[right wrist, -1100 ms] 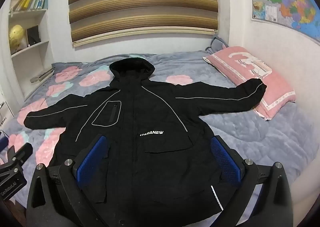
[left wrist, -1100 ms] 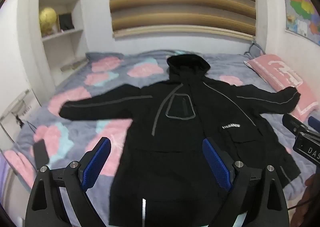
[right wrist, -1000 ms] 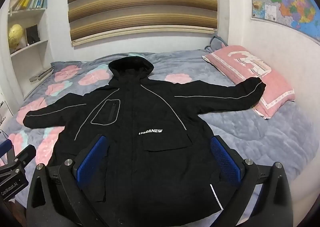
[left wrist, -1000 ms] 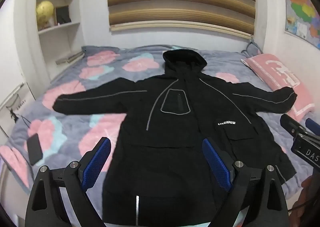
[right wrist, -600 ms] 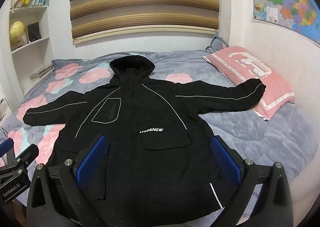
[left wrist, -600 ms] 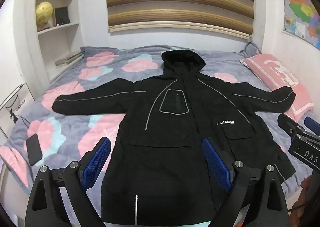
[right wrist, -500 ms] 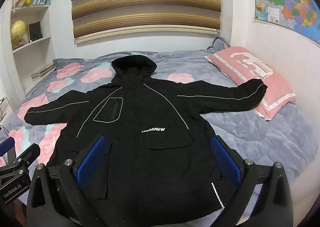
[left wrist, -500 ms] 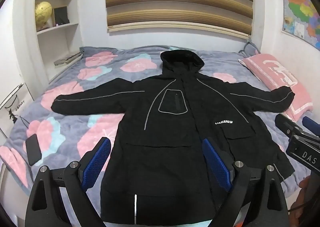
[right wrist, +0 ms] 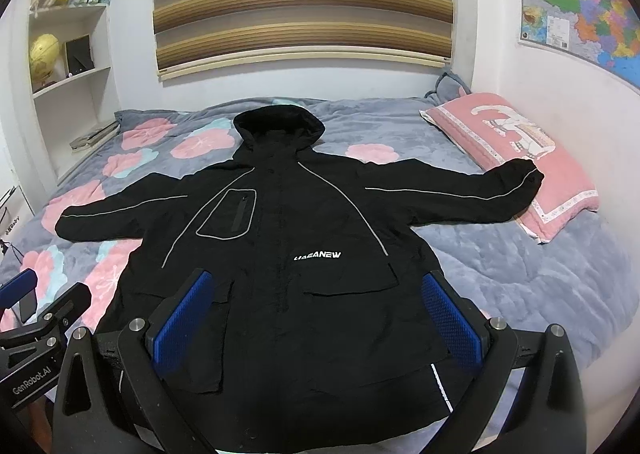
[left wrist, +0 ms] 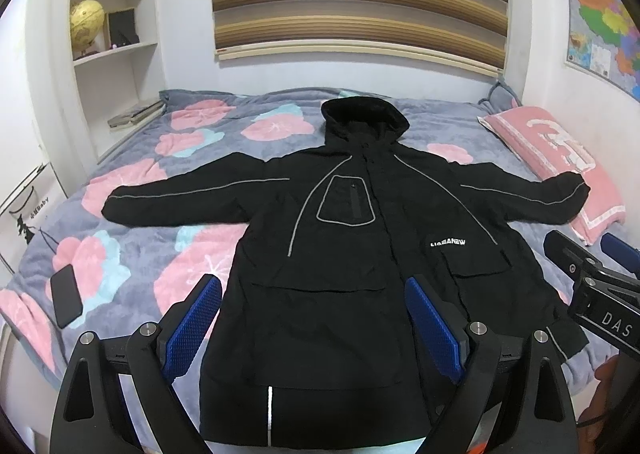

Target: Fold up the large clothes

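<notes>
A large black hooded jacket (left wrist: pixel 344 246) lies flat, face up, on the bed, sleeves spread left and right, hood toward the wall; it also shows in the right wrist view (right wrist: pixel 296 254). My left gripper (left wrist: pixel 314 318) is open and empty, held above the jacket's hem. My right gripper (right wrist: pixel 316 314) is open and empty, above the hem a little further right. The right gripper's body shows at the right edge of the left wrist view (left wrist: pixel 600 294). The right sleeve cuff (right wrist: pixel 524 178) rests on the pillow.
The bed has a grey blanket with pink flowers (left wrist: pixel 132 254). A black phone (left wrist: pixel 66 294) lies on its left side. A pink pillow (right wrist: pixel 516 150) lies at the right by the wall. White shelves (left wrist: pixel 112 34) stand at the left.
Both grippers have pulled back and levelled slightly, so more of the jacket and its hem shows. The jacket has not moved. Both grippers stay open.
</notes>
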